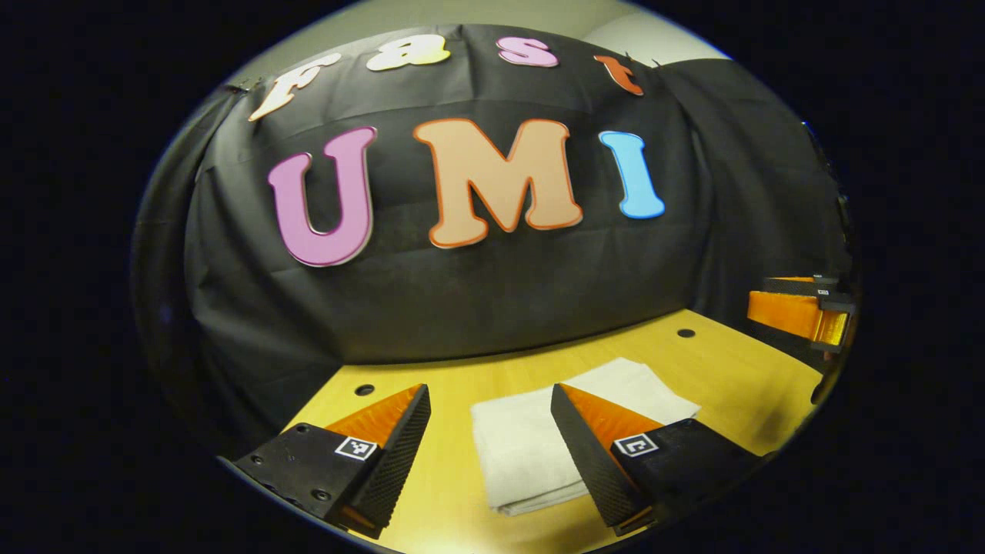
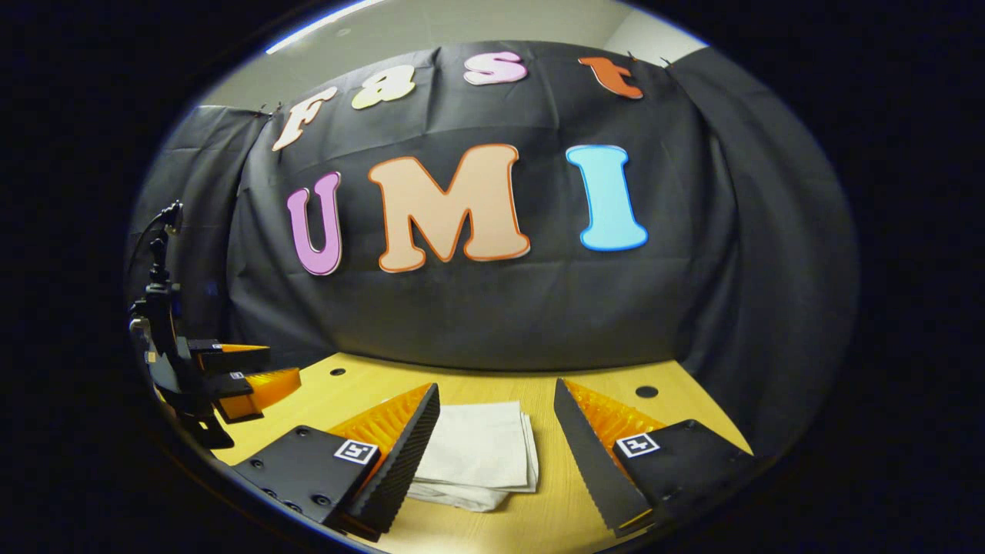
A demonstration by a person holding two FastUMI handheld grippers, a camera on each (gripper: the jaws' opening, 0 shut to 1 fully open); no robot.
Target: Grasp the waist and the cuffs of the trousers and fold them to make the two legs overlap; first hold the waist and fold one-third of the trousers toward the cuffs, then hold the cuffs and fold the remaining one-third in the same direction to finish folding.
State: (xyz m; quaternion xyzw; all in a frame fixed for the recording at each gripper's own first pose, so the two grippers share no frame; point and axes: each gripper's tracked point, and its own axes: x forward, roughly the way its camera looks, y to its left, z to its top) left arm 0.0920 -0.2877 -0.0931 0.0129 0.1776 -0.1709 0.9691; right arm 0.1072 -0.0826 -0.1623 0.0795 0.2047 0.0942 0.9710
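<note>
Looking through the left gripper view first: my left gripper [image 1: 490, 400] hangs a bit above the tabletop [image 1: 739, 377] with its fingers [image 1: 400, 454] spread wide and nothing between them. The trousers [image 1: 539, 438] lie flat on the wood as a neat pale rectangle, several layers stacked, the layered edges showing at the near end. They sit straight ahead in the gap between my fingers, with the right-hand finger covering part of the bundle from this angle, though I can't tell if it touches the cloth. Over at the far right edge I can see my right gripper [image 1: 808, 312], well apart from the trousers and off the tabletop surface. A couple of small dark holes dot the wood near the back, and the black booth wall rises right behind the tabletop.

Now the right gripper view: my right gripper [image 2: 496, 404] is also spread wide, fingers [image 2: 585, 446] holding nothing. The trousers [image 2: 481, 450] show up here too, folded small, lying on the tabletop [image 2: 685, 415] closer to the left-hand finger, their near corner tucked just behind its tip. The fabric looks a little rumpled at the bottom edge. At the far left, my left gripper [image 2: 250, 385] hangs over the tabletop's edge, on a dark handle with a cable running up from it.
</note>
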